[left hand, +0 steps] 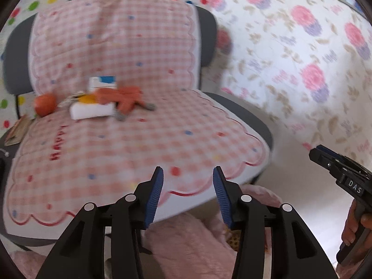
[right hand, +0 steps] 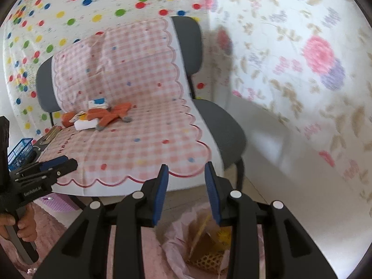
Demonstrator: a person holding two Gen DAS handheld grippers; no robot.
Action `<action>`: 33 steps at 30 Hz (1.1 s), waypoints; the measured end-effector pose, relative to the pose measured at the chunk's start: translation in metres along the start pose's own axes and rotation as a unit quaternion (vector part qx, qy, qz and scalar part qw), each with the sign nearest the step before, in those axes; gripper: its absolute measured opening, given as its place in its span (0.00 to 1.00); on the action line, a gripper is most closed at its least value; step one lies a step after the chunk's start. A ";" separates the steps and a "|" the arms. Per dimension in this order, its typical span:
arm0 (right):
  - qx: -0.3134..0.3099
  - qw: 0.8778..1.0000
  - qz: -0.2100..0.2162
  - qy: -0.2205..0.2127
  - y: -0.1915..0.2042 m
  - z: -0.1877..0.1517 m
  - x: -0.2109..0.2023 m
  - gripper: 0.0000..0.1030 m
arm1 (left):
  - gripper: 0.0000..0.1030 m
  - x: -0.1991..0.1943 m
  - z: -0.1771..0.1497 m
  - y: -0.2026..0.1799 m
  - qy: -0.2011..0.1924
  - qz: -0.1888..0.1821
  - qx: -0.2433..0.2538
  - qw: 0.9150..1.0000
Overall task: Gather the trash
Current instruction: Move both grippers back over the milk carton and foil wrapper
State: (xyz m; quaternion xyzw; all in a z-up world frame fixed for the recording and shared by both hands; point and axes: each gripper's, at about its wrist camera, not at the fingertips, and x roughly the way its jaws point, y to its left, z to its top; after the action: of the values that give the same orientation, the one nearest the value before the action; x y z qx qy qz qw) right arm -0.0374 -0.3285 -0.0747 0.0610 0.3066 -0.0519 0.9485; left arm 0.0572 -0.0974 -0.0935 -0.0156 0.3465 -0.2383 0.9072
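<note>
Nearest us, the left gripper [left hand: 188, 181] and the right gripper [right hand: 186, 176] both hang with jaws spread and nothing between them, above a pink-lined trash bag [right hand: 176, 251] already holding scraps. Beyond them stands a grey chair [right hand: 223, 121] under a pink checked cover [left hand: 130, 139]. Far back on its seat the trash lies clustered: an orange rag [left hand: 125, 97] across a white box [left hand: 91, 110], with an orange ball [left hand: 45, 104] just beside.

Left wrist view: low before the chair [left hand: 244, 107], facing its seat and backrest, close, over the left gripper [left hand: 188, 194]. Right wrist view: further right and further back, angled left at the same chair [right hand: 218, 121], over the right gripper [right hand: 187, 191]. Shared: checked cushion [left hand: 144, 139], clutter on it, flowered wall, each other's gripper at frame edge.
</note>
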 end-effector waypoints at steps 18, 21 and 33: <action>-0.073 0.992 0.105 0.022 0.132 0.072 0.082 0.31 | 0.59 -0.036 0.029 0.148 -0.017 0.148 -0.088 0.985; -0.081 0.990 0.117 0.025 0.160 0.083 0.098 0.39 | 0.59 -0.039 0.031 0.169 -0.013 0.152 -0.095 0.984; -0.119 0.981 0.146 0.048 0.248 0.133 0.188 0.67 | 0.63 -0.009 0.069 0.248 0.004 0.180 -0.087 0.980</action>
State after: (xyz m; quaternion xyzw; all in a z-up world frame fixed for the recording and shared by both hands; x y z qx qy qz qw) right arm 0.2246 -0.1144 -0.0570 -0.0055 0.3439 0.1265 0.9304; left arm 0.1997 0.1165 -0.0835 -0.0308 0.3664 -0.0401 0.9291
